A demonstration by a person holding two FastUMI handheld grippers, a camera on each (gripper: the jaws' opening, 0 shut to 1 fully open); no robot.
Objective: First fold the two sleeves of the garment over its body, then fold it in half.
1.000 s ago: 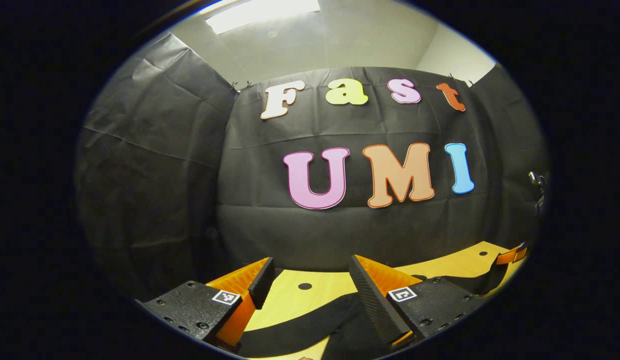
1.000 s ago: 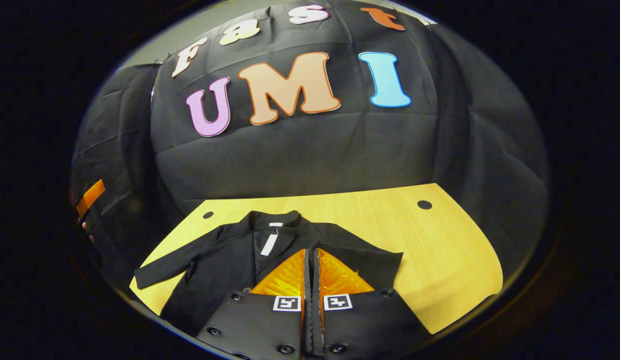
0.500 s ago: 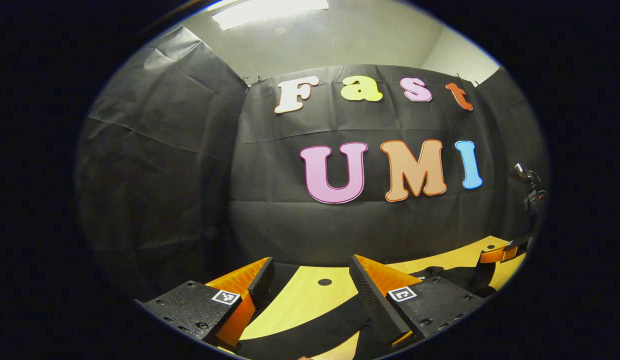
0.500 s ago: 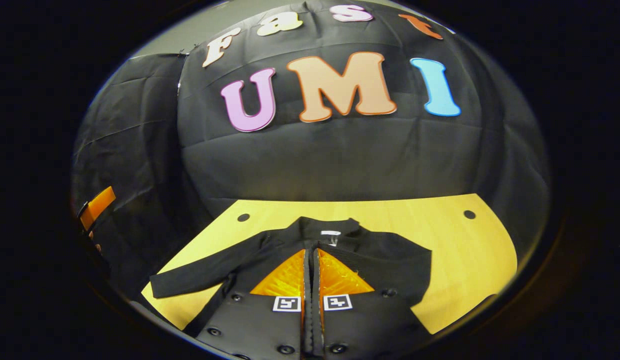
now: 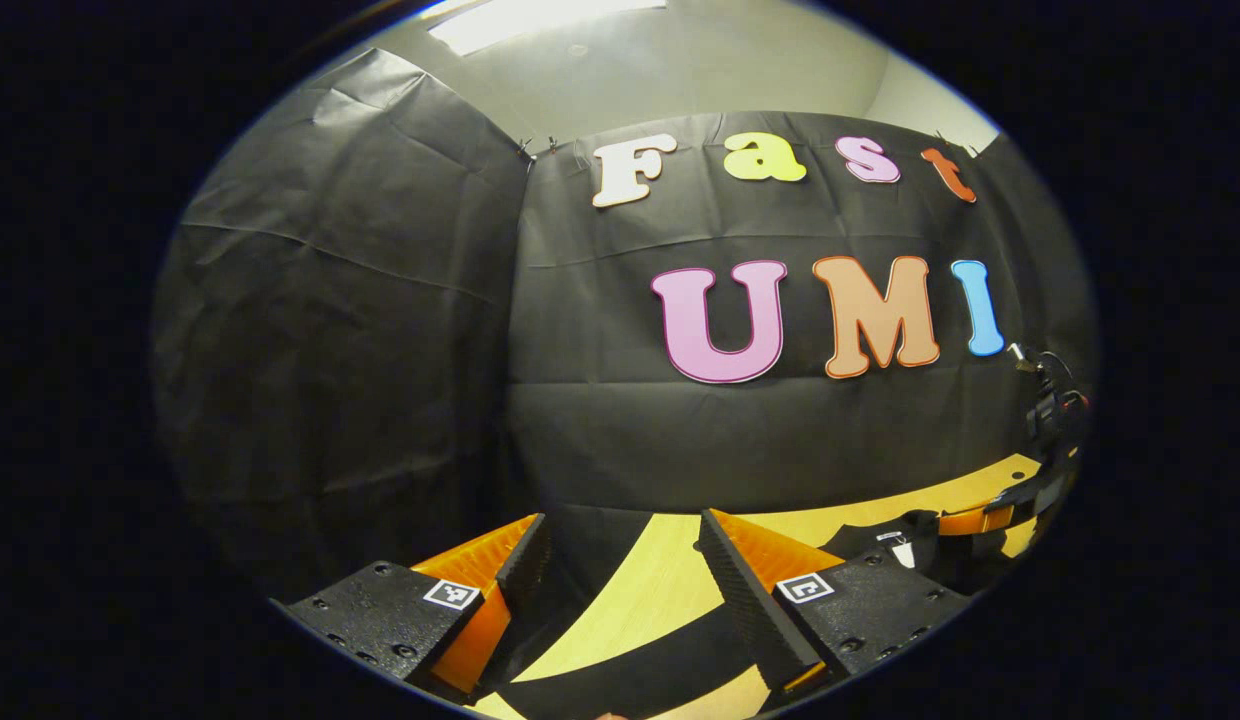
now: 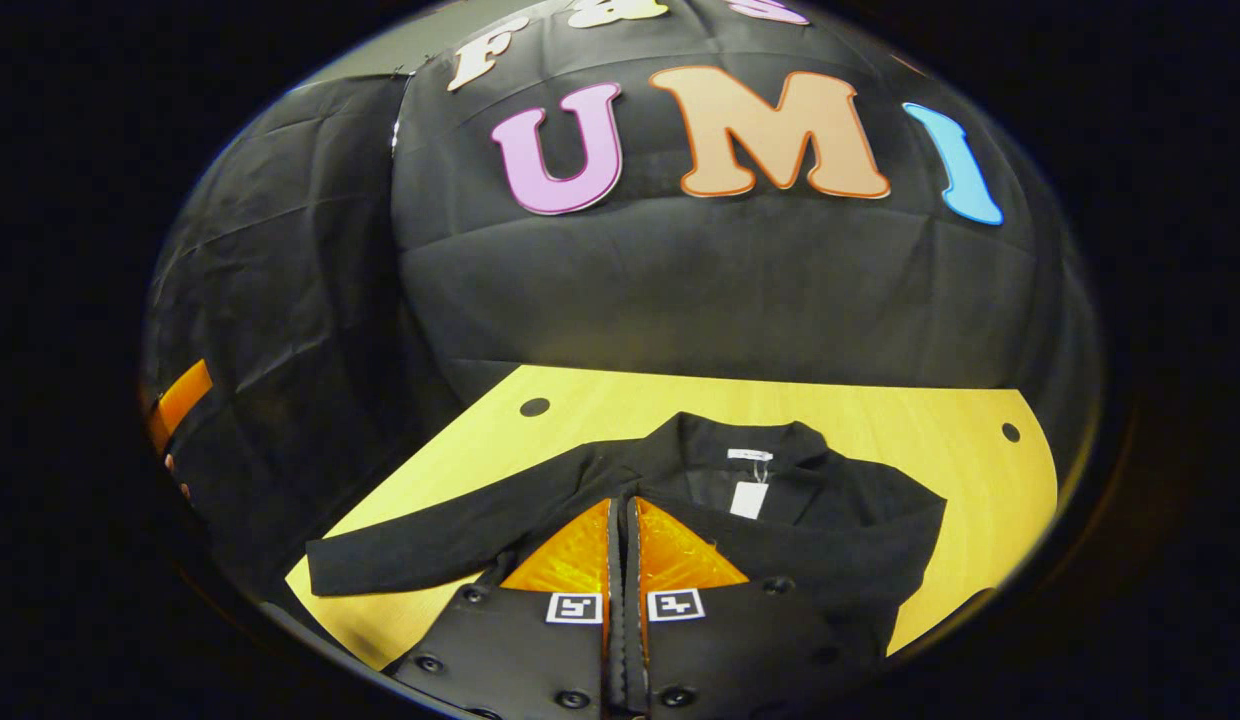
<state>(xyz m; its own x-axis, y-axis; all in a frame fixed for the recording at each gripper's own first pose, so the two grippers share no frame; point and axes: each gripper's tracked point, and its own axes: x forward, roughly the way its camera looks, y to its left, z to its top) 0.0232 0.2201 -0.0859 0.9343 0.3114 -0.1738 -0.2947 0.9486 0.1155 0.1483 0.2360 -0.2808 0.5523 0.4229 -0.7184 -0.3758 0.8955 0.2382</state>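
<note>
garment (image 6: 780,500) lies flat on the table (image 6: 930,440), collar toward the wall, one sleeve (image 6: 420,555) stretched out to the side and the other seemingly already folded over the body. in the left gripper view, the left gripper (image 5: 620,560) hangs above the table's near corner with its fingers wide apart and empty; a dark strip of sleeve (image 5: 630,665) crosses just under them. if it comes down off that strip it would close on bare wood, or pinch only the edge so the cloth slips out mid-fold. the other gripper (image 5: 980,520) sits far off at the collar end. in the right gripper view, the right gripper (image 6: 625,520) has its fingers pressed together over the body; whether any cloth is caught between them i cannot tell. if it is, a pull could drag the garment askew and undo the folded sleeve. two holes (image 6: 534,407) mark the table top; nothing else stands in the way.
</note>
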